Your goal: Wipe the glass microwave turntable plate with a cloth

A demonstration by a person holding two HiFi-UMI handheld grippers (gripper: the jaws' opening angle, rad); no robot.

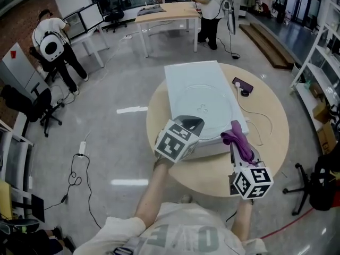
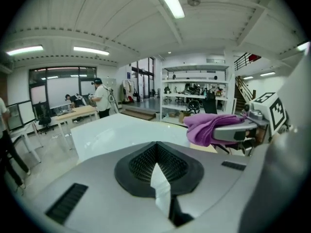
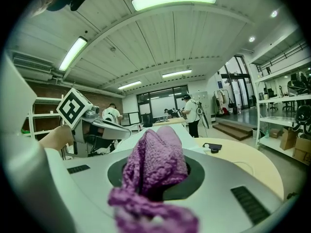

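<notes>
On round bench (image 1: 271, 142), L tongs (image 1: 193, 124) pinch rim of glass plate (image 1: 207, 97), R tongs (image 1: 235, 133) pinch purple cloth (image 1: 240, 143) just beside.

My right gripper (image 3: 154, 183) is clamped on a purple cloth (image 3: 158, 154), which bunches up between the jaws and spills back toward the camera. At my left, my left gripper (image 3: 125, 133) hangs close by, marker cube up. At right, a small black object (image 3: 212, 147) lies on the round tan surface (image 3: 248, 161).
</notes>
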